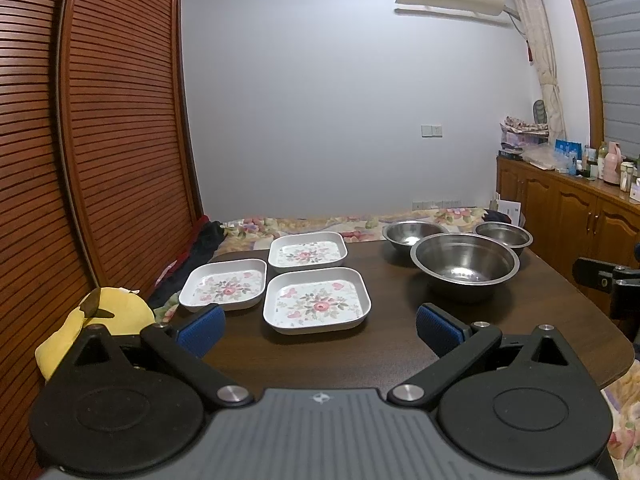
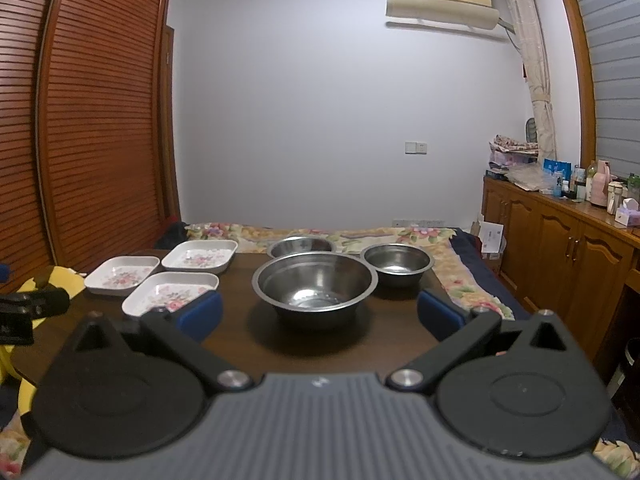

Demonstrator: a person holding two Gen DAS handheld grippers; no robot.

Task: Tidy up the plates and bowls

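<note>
Three floral plates sit left of the large steel bowl, two smaller bowls behind it; nesting is best begun by pinching one rim squarely; left gripper and right gripper hover level before it, jaws spread wide, empty.

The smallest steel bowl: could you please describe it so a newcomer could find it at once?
On the dark wooden table, three steel bowls sit right of the floral plates. The smallest steel bowl is the rightmost, near the far right edge, narrower than the big bowl beside it.
</note>
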